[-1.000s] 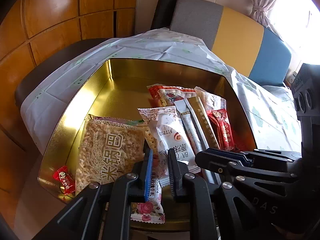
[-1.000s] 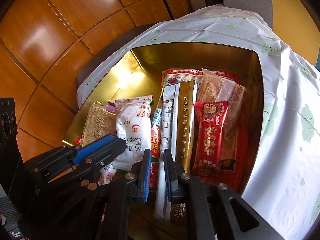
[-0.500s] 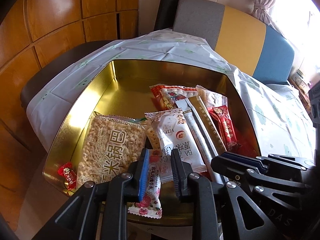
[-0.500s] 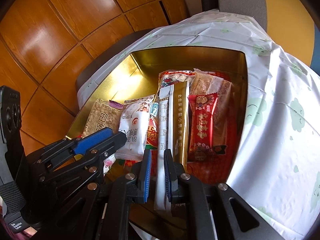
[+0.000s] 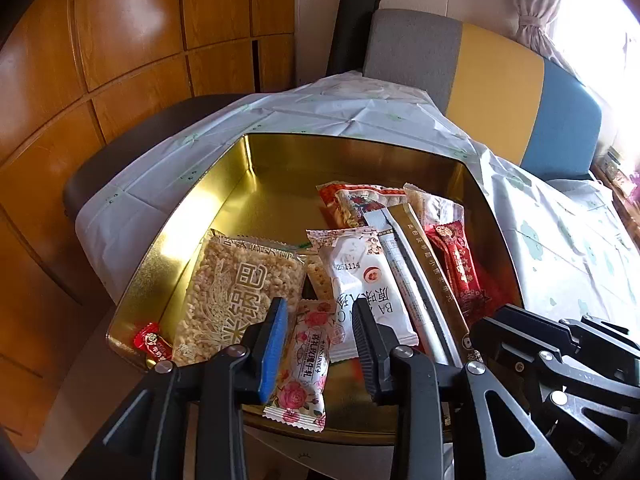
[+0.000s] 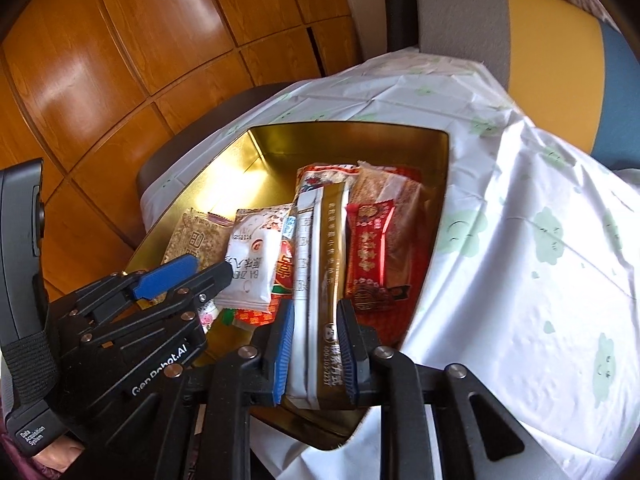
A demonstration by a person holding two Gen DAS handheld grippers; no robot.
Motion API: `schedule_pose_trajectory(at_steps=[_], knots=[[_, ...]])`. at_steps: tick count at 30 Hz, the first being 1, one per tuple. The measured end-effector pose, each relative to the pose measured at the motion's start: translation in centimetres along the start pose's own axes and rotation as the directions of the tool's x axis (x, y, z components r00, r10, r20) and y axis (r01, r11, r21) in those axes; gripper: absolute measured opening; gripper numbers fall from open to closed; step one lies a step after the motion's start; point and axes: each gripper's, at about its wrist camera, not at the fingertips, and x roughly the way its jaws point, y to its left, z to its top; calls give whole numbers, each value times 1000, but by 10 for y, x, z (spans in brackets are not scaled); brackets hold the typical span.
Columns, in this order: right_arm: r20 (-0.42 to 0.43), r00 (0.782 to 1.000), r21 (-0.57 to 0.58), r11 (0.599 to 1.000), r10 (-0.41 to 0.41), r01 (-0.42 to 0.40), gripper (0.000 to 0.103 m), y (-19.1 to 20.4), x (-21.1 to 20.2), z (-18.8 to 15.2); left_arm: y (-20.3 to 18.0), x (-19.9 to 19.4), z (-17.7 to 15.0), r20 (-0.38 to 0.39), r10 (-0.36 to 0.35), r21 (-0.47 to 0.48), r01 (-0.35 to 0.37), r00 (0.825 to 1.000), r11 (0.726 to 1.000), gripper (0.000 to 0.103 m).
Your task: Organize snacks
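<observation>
A: So, which step is this?
B: Letting go. Left claw (image 5: 320,344) is opening around the rose-print candy (image 5: 306,360) at the gold tin (image 5: 192,216)'s near rim; right claw (image 6: 314,350), clamped a second ago, is opening off the gold sachet (image 6: 330,280). Next, back both claws clear

Home: sofa (image 5: 500,80), curtain (image 5: 536,8), wood cabinets (image 5: 120,40)

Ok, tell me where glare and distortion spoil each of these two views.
Left wrist view: the window at top right is blown out white, sunlight glares off the gold tin along its left wall, and the fisheye bends the wood panels. Right wrist view: the white tablecloth washes out at right; the tin's left wall glares too.
</observation>
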Motion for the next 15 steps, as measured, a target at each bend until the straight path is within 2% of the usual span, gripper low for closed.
schedule_pose_trajectory(at_steps=[9, 15], knots=[[45, 995, -12, 996, -84, 85, 23, 1, -12, -8, 0, -24, -3, 75, 41, -23, -39, 996, 999, 40], [105, 979, 31, 985, -175, 172, 31, -2, -28, -17, -4, -46, -11, 142, 61, -25, -58, 988, 998, 46]])
